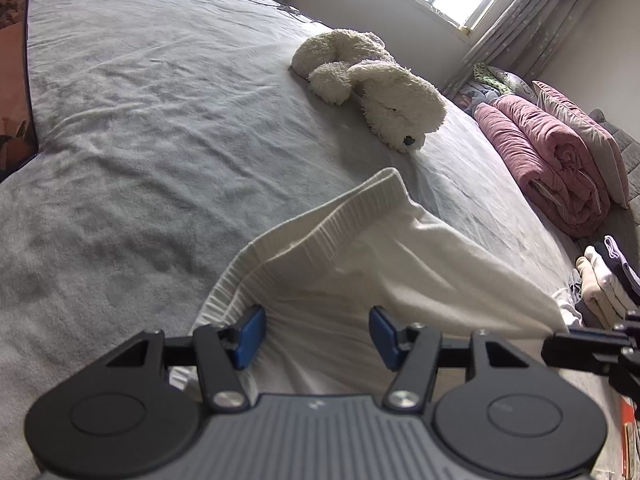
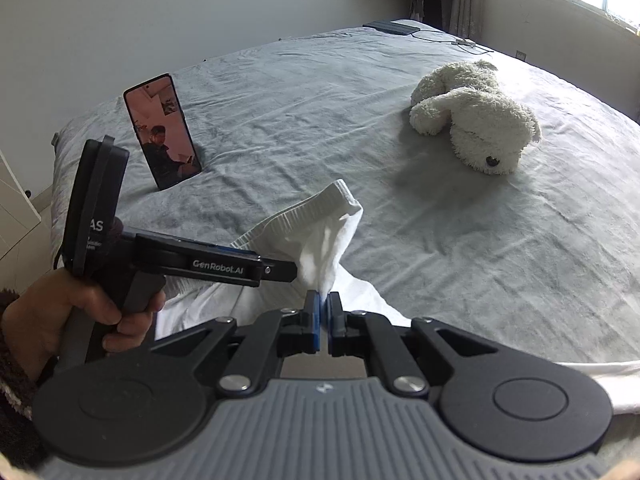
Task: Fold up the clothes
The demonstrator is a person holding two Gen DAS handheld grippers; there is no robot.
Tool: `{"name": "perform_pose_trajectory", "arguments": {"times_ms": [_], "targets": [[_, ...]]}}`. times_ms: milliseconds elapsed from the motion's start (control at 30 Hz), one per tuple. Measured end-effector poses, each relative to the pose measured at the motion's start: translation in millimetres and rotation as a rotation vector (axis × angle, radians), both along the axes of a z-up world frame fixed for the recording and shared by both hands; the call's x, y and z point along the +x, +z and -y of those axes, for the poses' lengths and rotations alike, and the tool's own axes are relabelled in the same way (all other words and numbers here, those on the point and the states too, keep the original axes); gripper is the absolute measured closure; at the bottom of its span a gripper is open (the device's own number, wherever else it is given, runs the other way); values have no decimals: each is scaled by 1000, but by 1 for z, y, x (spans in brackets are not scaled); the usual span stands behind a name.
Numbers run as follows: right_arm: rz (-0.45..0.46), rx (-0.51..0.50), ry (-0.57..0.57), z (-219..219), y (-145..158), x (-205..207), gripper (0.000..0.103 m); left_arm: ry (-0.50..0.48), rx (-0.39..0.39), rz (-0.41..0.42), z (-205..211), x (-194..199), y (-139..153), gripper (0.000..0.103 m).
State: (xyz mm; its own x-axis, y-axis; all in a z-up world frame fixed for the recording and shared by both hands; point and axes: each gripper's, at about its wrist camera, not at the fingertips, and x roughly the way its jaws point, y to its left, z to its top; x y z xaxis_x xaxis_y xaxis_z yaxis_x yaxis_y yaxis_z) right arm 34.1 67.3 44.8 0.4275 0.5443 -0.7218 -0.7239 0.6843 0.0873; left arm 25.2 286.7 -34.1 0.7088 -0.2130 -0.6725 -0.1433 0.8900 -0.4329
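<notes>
A white garment with a ribbed hem lies near the front of the grey bed, part of it lifted off the sheet. My left gripper is open, its blue pads spread apart just above the cloth, with nothing between them. My right gripper is shut on a fold of the white garment, which rises from its fingertips to the ribbed edge. The left gripper shows in the right wrist view, held by a hand, at the garment's left side.
A white plush dog lies on the bed beyond the garment. A phone stands propped at the left. A rolled pink quilt, a pillow and a stack of folded clothes sit to the right. A tablet rests at the far corner.
</notes>
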Motion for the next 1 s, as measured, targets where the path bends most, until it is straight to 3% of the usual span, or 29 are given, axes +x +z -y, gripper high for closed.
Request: {"name": "perform_pose_trajectory", "arguments": {"times_ms": [400,600,767,800,867,1000], "targets": [[-217,47,-32,3,-73,-20,98,-12,18,1,2,0,0,44],[-248,115,-42,12,-73,-15,97,-14,-8,0,-4,-5,1,44],[-232,163,-28,17,-64,-11,83,-14,-37,-1,-11,-9,2,44],[-229,173,-25,18,-62,-10,68,-14,-43,-2,-12,-10,2,44],[-196,194,-37,19,-58,-6,51,-15,-54,-2,-15,-12,3,44],[-168,231,-63,16,-56,9,51,-15,-77,-3,-20,-16,4,51]]}}
